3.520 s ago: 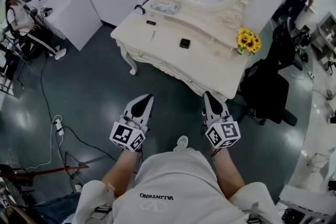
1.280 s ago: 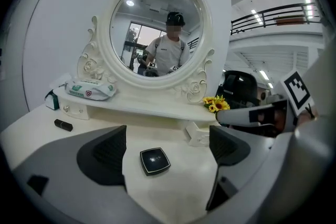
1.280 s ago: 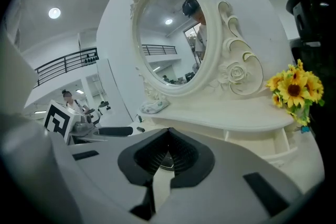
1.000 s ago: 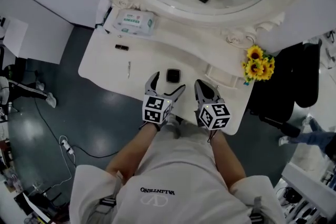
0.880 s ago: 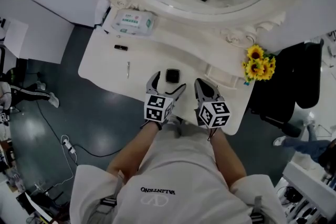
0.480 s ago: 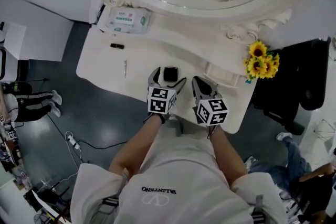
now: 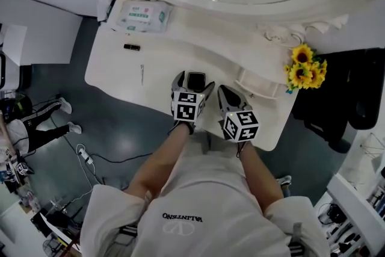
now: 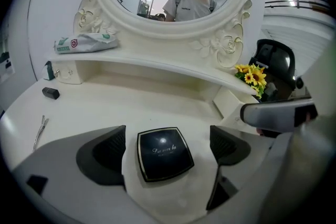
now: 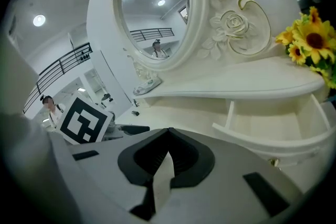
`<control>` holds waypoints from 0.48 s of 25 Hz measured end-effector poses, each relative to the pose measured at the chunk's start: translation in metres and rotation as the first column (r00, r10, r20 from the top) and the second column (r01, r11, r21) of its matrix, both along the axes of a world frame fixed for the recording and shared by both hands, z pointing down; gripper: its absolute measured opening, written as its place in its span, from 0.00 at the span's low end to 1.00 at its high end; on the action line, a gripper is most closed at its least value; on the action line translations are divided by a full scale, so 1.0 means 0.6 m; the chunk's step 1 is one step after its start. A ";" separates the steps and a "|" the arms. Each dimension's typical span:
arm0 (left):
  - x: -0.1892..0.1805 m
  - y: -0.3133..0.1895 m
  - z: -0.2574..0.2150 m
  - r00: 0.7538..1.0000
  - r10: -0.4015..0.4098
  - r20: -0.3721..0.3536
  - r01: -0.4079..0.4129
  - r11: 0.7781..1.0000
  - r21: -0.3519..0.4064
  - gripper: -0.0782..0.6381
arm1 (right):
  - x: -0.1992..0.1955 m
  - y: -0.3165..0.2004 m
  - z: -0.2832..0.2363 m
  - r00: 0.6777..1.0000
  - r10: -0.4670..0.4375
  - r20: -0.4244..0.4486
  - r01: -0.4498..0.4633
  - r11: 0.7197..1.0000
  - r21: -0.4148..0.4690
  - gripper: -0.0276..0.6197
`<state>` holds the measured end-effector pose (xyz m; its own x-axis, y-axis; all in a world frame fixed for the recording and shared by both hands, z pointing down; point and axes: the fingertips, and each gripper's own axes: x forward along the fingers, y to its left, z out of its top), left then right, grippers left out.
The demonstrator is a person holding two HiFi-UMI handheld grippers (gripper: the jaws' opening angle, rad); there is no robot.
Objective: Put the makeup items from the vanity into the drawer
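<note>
Left gripper view: we've got the left gripper [image 8: 168, 145] spread wide w/ the black compact [image 8: 164, 155] flat on the tabletop [image 8: 105, 107] right btwn its jaws, untouched, while the right gripper [image 9: 168, 136], closed & empty, sits nearer the open drawer [image 9: 262, 138].

- Sunflowers [image 7: 307, 67] sit at the right of the frame, beside a black chair [image 7: 356, 90].
- A wipes pack [image 7: 143, 14] lies at upper left.
- A white power strip [image 7: 82, 155] lies on the dark floor [image 7: 126, 129], lower left.
</note>
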<state>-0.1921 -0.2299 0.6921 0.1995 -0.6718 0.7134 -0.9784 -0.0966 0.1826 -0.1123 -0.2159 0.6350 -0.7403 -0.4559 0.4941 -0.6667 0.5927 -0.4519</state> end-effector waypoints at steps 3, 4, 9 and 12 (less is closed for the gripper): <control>-0.001 -0.002 0.011 1.000 -0.002 0.023 0.002 1.000 -0.027 0.78 | 0.003 -0.002 0.005 1.000 0.006 -0.004 -0.006 1.000 -0.008 0.06; -0.002 -0.002 0.015 0.999 -0.003 0.032 0.004 0.999 -0.037 0.78 | 0.005 -0.003 0.006 1.000 0.009 -0.005 -0.009 1.000 -0.010 0.06; -0.002 0.003 0.033 0.997 -0.004 0.072 0.009 0.998 -0.069 0.78 | 0.008 -0.004 0.008 1.000 0.010 -0.005 -0.010 1.000 -0.014 0.06; -0.003 0.002 0.038 0.995 -0.008 0.102 0.015 0.998 -0.064 0.78 | 0.011 -0.004 0.011 1.000 0.012 -0.003 -0.013 1.000 -0.018 0.06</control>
<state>-0.1937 -0.2289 0.7148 0.1162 -0.6257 0.7714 -0.9932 -0.0763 0.0877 -0.1058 -0.2183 0.6413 -0.7330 -0.4560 0.5048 -0.6754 0.5760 -0.4604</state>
